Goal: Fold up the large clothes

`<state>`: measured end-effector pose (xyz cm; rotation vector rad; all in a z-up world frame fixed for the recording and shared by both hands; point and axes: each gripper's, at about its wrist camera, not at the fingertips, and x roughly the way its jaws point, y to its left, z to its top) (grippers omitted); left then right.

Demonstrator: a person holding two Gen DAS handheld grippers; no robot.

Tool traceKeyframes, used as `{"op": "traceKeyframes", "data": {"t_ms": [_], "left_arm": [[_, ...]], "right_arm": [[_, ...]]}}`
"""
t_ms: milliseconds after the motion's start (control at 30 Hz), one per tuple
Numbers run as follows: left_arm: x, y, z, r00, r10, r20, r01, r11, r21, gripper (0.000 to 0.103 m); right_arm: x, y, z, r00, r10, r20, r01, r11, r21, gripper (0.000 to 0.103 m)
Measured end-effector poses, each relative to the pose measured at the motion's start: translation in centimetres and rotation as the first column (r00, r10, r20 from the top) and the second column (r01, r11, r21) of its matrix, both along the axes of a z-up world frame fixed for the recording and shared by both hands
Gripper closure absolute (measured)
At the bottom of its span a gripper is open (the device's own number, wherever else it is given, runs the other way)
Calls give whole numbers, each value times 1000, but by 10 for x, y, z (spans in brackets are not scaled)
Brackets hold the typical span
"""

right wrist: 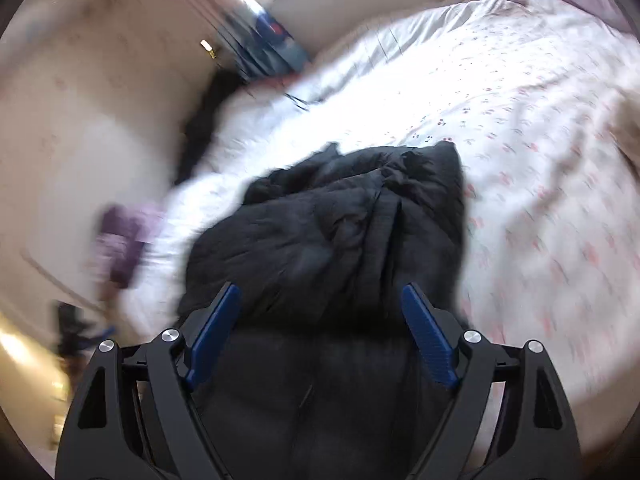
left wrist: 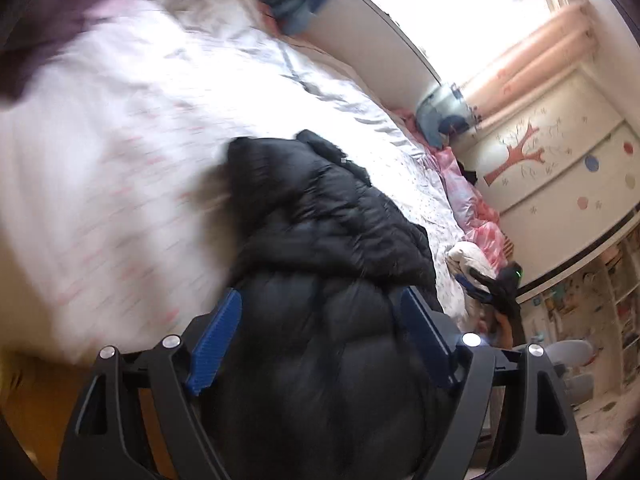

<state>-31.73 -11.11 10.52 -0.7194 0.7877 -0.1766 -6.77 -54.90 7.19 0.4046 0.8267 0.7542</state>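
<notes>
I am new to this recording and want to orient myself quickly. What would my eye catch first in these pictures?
A bulky black puffer jacket lies bunched on a white bed cover with small pink print. Both grippers, left and right, hold their blue jaws open just over it. A wall with a red tree drawing stands beyond the bed.

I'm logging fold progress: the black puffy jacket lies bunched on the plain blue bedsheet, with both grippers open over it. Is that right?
Only the sheet is wrong. The black puffy jacket lies on a white bedsheet with a small pink print, not plain blue, as the right wrist view shows. The left gripper and right gripper are both open.
</notes>
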Motion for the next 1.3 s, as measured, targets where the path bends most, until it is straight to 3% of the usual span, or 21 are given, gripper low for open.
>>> {"op": "traceKeyframes", "data": {"t_ms": [67,100,133,167,200,367,467,533,567,633,700,733,800,867,967,1067,1167,1200,1300], "left_arm": [[44,-11,-7,1000,-10,9,10,999,-38,24],[63,-16,-13,1000,5,9,-5,999,-49,24],[83,-20,-18,1000,22,-1,-22,998,-54,24],[100,-23,-25,999,30,-14,-31,998,-55,24],[112,-25,-29,999,35,-26,-36,998,-54,24],[143,-26,-12,997,54,64,-53,999,-10,21],[162,-26,-23,996,74,42,-74,997,20,15],[184,-28,-51,997,56,-52,-54,998,33,15],[192,-29,-67,994,52,-99,-47,997,54,15],[206,-35,-101,980,37,-196,-16,994,104,15],[203,-37,-107,974,51,-221,-24,992,124,15],[197,-36,-102,975,48,-216,-26,994,104,15],[175,-29,-84,984,34,-177,-25,998,49,15],[152,-21,-70,988,23,-154,-17,999,44,15],[99,-1,-56,989,-18,-148,24,999,44,13],[40,19,-65,979,-37,-202,46,998,37,11],[-14,38,-93,969,-67,-238,47,995,-91,10],[-34,41,-108,966,-87,-243,48,986,-161,10],[-65,40,-141,961,-121,-250,52,962,-266,8]], "right_arm": [[26,37,-18,999,-31,9,32,991,-132,23],[42,58,-29,999,-31,-9,28,977,-209,31],[47,66,-38,1000,-15,-16,11,973,-231,42],[50,75,-43,1000,20,-13,-23,971,-236,66],[48,80,-41,999,37,10,-34,972,-233,81],[30,69,20,972,7,235,37,982,-183,82],[47,51,24,970,-47,237,95,976,-195,82],[75,57,-13,989,-53,140,90,957,-275,80],[86,61,-34,996,-47,79,70,949,-309,67],[94,64,-70,1000,-22,9,23,955,-297,58],[85,54,-68,999,-43,-2,41,969,-242,48],[79,48,-64,999,-52,1,51,973,-224,44],[59,24,-49,998,-51,26,55,982,-179,26],[29,-8,-40,999,-44,26,47,989,-144,15],[-7,-51,-40,1000,22,-22,-23,998,-54,10],[-51,-93,-63,989,88,-121,-84,996,38,8],[-92,-122,-99,964,145,-225,-120,985,122,8],[-104,-129,-114,949,169,-268,-127,978,168,8],[-123,-140,-150,905,246,-346,-133,938,319,8]]}}
